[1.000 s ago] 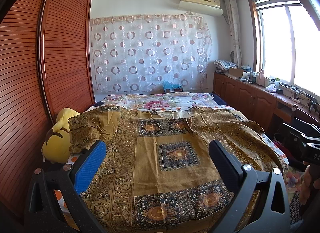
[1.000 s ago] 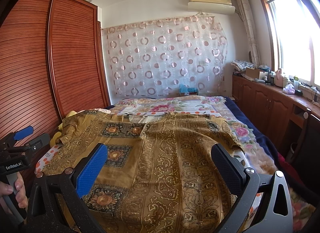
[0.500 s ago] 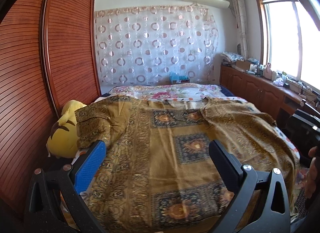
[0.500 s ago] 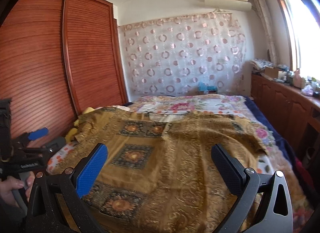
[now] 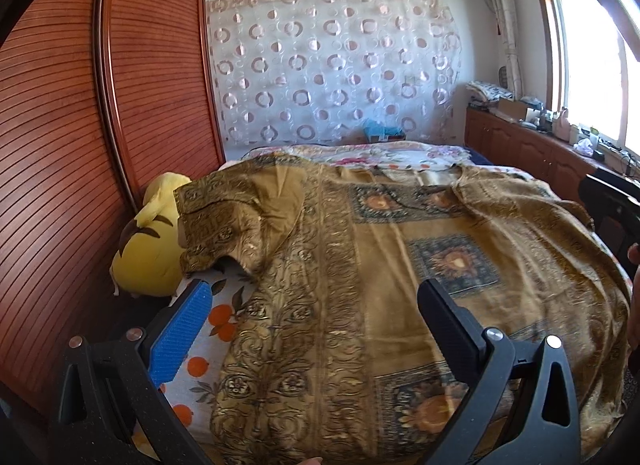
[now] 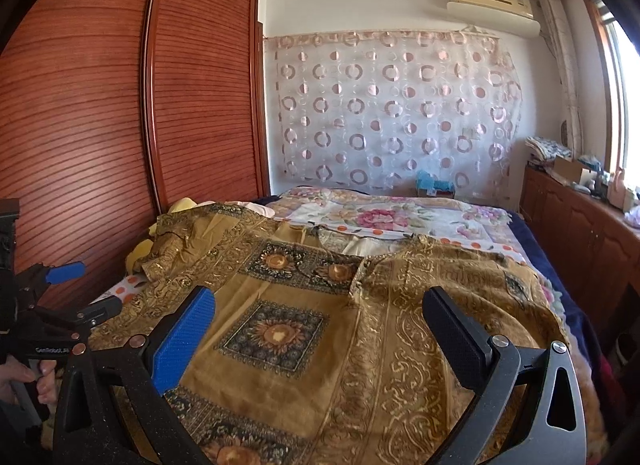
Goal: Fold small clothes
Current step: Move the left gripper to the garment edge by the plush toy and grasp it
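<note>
While both sets hang spread and empty, left tongs (image 5: pixel 316 313) and right tongs (image 6: pixel 320 321) hover over the golden-brown patterned tunic (image 5: pixel 400 265), spread flat on the bed (image 6: pixel 400 221). Best pinch the crumpled left sleeve (image 5: pixel 232 217) by its ornate hem; the fabric looks thin, slippery, drapey.

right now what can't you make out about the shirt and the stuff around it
- Brown shirt: near hem cut off by the bottom edge in both wrist views, partly behind the open left gripper and open right gripper.
- Yellow plush toy: its face is hidden under the shirt sleeve, left view.
- Items on the cabinet: too small, washed out by the window.
- Underside of the shirt: hidden against the bed.
</note>
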A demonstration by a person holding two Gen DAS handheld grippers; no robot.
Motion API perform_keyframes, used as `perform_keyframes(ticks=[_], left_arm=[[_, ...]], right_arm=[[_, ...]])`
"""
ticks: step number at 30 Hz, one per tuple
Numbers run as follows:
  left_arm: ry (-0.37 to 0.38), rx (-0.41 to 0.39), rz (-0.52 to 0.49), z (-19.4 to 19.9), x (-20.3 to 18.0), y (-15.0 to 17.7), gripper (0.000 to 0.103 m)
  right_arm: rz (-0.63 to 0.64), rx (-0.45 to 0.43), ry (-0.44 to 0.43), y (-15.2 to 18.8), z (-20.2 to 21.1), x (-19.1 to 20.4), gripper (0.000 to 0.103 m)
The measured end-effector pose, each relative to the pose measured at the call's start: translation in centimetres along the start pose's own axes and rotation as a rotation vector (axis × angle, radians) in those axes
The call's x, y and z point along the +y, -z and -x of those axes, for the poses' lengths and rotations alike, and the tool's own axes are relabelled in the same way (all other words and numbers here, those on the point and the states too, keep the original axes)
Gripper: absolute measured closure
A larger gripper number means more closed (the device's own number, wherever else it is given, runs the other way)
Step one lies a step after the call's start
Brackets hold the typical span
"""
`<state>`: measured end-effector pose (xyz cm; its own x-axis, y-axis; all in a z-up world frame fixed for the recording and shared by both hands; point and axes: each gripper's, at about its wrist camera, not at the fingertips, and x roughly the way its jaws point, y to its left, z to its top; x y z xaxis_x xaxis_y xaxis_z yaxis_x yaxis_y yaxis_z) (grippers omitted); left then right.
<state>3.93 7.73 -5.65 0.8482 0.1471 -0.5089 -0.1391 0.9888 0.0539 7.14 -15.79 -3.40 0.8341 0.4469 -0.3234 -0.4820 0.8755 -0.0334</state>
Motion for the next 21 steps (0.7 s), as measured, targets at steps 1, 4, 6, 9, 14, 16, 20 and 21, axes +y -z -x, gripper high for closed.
perform_keyframes(ticks=[1,4,6,9,14,16,20,21], left_arm=[[-0.003,0.008,0.006,-0.5,0.5,0.1,0.000],[0.002,0.028,0.029,-1.6,1.9,0.2,0.000],[-0.006,0.026,0.034,-2.1,2.9,0.2,0.000],[-0.032,0.003,0.029,-2.5,4.6,0.1,0.000],[-0.056,0.007,0.041,-3.9,7.9,-0.5,0.000],[-0.061,0.019,0.040,-4.6,9.2,-0.8,0.000],[-0.012,0.059,0.060,-6.5,11.7,-1.5,0.000],[0.006,0.081,0.076,-7.2,12.3,-1.6,0.000]], right_arm=[[0.006,0.000,-0.002,-0.1,-0.4,0.2,0.000],[0.042,0.005,-0.013,-0.4,-2.5,1.1,0.000],[0.059,0.020,-0.029,-0.5,-3.7,1.7,0.000],[0.065,0.059,-0.069,-0.5,-5.7,2.3,0.000],[0.083,0.116,-0.145,-1.1,-8.7,3.6,0.000],[0.105,0.137,-0.170,-1.2,-9.6,4.0,0.000],[0.141,0.206,-0.225,-1.3,-11.8,4.9,0.000],[0.148,0.218,-0.232,-1.2,-12.1,5.1,0.000]])
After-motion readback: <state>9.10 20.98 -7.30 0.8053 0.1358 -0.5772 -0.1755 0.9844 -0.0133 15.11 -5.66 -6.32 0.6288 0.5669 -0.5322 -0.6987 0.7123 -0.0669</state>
